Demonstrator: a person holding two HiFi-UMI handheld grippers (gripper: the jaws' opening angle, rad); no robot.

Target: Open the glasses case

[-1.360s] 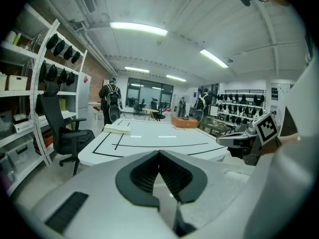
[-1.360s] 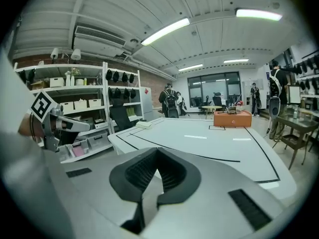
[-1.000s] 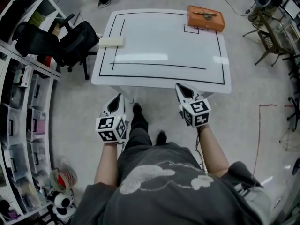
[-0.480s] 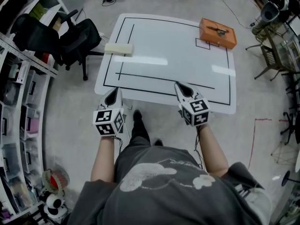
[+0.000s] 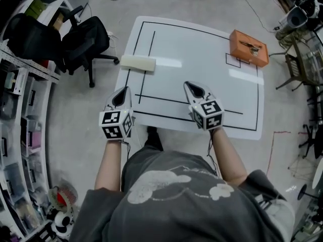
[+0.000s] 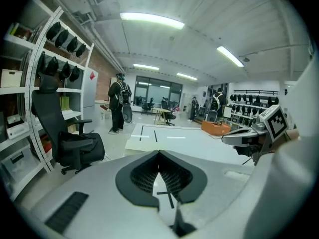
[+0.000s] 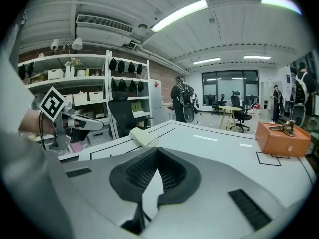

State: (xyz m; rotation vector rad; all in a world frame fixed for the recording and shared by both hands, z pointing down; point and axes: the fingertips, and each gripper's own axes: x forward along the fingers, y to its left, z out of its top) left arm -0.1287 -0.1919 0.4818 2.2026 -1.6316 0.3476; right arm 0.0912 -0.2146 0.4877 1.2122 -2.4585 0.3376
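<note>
A pale cream oblong case lies shut at the left edge of the white table; it also shows as the case and the case. My left gripper hangs at the table's near left edge, short of the case, jaws shut and empty. My right gripper is over the table's near part, to the right of the case, shut with nothing held. An orange box with a metal piece on top sits at the far right corner.
A black office chair stands just left of the table, near the case. Shelving runs along the left wall. Other people stand far behind the table. More chairs and equipment crowd the right side.
The person has walked up to the table. Both grippers moved forward from over the floor to the table's near edge, staying shut. The case and the orange box have not moved.
</note>
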